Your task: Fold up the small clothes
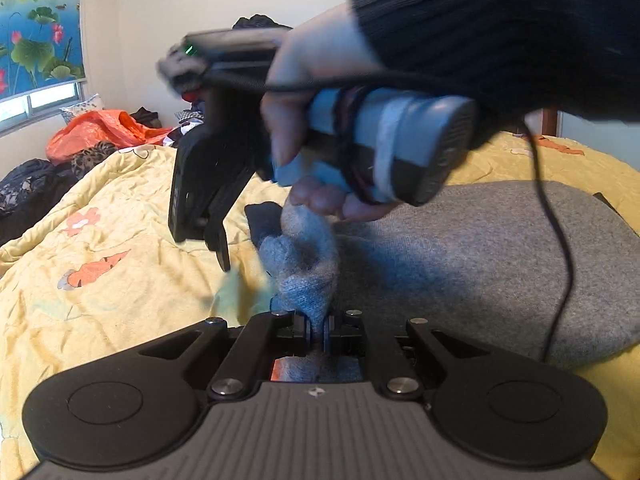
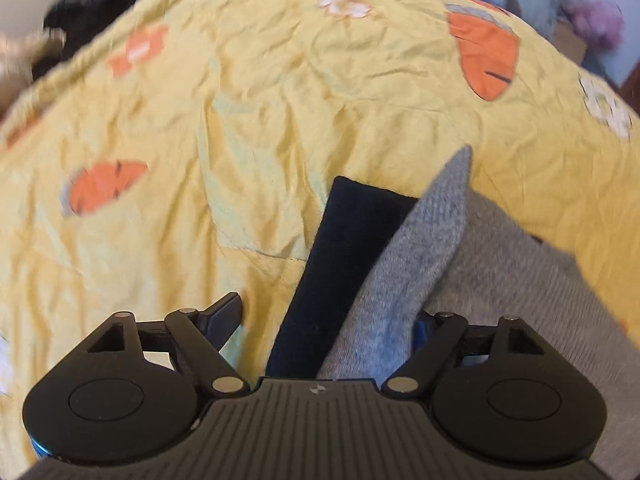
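Observation:
A grey sock (image 1: pixel 306 264) with a dark blue cuff (image 1: pixel 264 216) hangs bunched above the yellow quilt. My left gripper (image 1: pixel 318 330) is shut on one end of it. The hand that holds my right gripper (image 1: pixel 208 236) pinches the sock's other end with bare fingers. In the right wrist view the right gripper (image 2: pixel 328 320) is open. The grey sock (image 2: pixel 408 276) and its dark cuff (image 2: pixel 340 264) lie between its spread fingers without being clamped. A larger grey knit garment (image 1: pixel 480 264) lies flat on the quilt to the right; it also shows in the right wrist view (image 2: pixel 520 304).
A yellow quilt (image 1: pixel 100 280) with orange leaf prints covers the bed. An orange plastic bag (image 1: pixel 100 132) and dark clothes (image 1: pixel 32 188) are piled at the far left by the window. A black cable (image 1: pixel 560 248) hangs over the grey garment.

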Motion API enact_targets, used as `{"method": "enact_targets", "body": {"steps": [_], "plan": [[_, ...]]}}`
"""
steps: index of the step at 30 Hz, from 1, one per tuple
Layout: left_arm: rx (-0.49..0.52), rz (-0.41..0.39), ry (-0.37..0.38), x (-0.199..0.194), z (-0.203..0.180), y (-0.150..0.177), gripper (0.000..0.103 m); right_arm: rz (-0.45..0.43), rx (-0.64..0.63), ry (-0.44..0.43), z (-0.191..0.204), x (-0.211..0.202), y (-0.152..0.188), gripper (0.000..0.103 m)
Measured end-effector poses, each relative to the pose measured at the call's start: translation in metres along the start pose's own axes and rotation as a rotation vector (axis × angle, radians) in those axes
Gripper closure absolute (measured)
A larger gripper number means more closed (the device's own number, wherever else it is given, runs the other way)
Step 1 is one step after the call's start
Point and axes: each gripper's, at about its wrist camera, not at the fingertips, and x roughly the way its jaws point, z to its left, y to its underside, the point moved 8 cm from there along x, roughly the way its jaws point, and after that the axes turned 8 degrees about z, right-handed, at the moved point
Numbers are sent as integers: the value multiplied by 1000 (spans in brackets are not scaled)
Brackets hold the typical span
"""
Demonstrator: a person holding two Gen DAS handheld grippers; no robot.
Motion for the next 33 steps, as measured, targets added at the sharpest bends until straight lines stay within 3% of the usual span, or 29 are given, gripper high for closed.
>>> {"method": "enact_targets", "body": {"steps": [3,5,7,9,14,17,21,25,29,33], "plan": [[5,-4,1,0,0,-1,98,16,-45,42,-1,-1,-3,30],[7,-6,1,-2,1,-2,98,4,-58,36,-4,-7,-5,48],[11,-11,4,-4,1,-2,98,-10,-60,30,-17,-13,-4,75],[21,-22,13,-7,-5,-6,98,-35,-18,-23,-36,-21,1,85],[89,-79,68,-24,-46,-22,98,-148,136,-202,-95,-55,28,87],[140,-126,142,-39,-89,-34,98,-224,217,-258,-143,-87,62,87],[228,-143,274,-54,-163,-36,98,-286,322,-263,-220,-119,125,87],[340,-128,353,-62,-233,-19,98,-302,450,-235,-290,-123,195,87],[449,-72,363,-51,-274,5,98,-288,539,-229,-321,-96,242,87],[496,-33,329,-41,-284,21,98,-290,680,-357,-335,-78,262,70]]}}
